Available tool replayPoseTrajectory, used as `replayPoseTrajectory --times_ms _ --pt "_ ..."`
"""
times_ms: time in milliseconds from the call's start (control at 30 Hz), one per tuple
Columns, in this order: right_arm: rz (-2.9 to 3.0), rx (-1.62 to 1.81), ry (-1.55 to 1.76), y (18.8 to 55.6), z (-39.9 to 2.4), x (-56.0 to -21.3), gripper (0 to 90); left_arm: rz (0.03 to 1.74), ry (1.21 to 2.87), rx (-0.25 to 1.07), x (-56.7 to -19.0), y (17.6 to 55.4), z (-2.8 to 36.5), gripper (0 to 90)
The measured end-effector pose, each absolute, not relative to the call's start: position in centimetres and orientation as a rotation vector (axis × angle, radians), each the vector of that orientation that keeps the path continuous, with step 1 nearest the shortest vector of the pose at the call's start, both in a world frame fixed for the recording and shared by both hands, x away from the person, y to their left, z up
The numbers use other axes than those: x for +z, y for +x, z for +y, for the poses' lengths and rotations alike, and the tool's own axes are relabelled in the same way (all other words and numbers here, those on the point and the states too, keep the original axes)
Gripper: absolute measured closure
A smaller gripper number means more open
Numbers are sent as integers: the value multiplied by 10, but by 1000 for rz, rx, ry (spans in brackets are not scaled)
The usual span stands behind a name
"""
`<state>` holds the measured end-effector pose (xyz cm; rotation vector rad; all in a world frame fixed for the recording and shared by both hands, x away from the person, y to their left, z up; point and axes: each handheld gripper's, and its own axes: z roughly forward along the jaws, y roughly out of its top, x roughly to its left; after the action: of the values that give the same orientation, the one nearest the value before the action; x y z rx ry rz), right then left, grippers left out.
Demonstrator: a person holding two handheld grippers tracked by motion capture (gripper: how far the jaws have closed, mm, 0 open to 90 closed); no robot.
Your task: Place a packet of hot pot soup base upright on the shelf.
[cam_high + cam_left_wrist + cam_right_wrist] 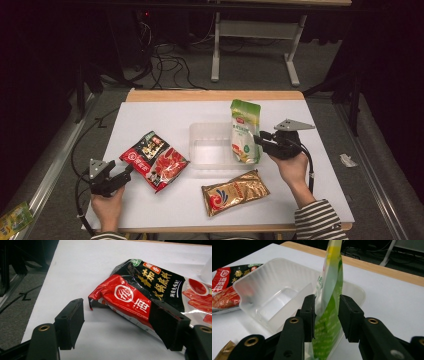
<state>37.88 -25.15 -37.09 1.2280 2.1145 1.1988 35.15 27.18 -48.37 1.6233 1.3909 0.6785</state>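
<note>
Right gripper (326, 312) at the tub's (210, 131) right end, jaws parted around the green pouch (329, 315). Left pad looks to touch the pouch, right pad shows a gap, so not clamped. Pouch stands upright inside the tub's right wall. Left gripper (117, 320) is open, low over the white worktop (150, 210), jaws either side of the red pouch's (140, 295) near corner, not pressing. Gold pouch (235, 192) lies flat in front of the tub, well apart from both grippers.
</note>
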Motion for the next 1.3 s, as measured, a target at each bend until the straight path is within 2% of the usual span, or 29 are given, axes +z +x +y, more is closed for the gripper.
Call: replayPoseTrajectory --times_ms 233,433,633,800,1067,1300 --pt "2162 1170 1212 370 -251 -379 698 1394 1623 677 -484 352 272 292" --pt "2247 1150 1214 371 -249 -390 811 1391 1619 676 -484 352 272 292" --pt "2280 1120 1227 367 -251 -396 834 1391 1623 677 -484 352 272 292" --pt "2301 1094 1229 369 -247 -402 894 1393 1622 675 -484 352 272 293" --pt "2317 1077 1230 373 -244 -405 900 1391 1623 679 -484 351 272 293" --pt "2343 1052 1282 380 -244 -423 900 1392 1621 678 -484 352 272 293"
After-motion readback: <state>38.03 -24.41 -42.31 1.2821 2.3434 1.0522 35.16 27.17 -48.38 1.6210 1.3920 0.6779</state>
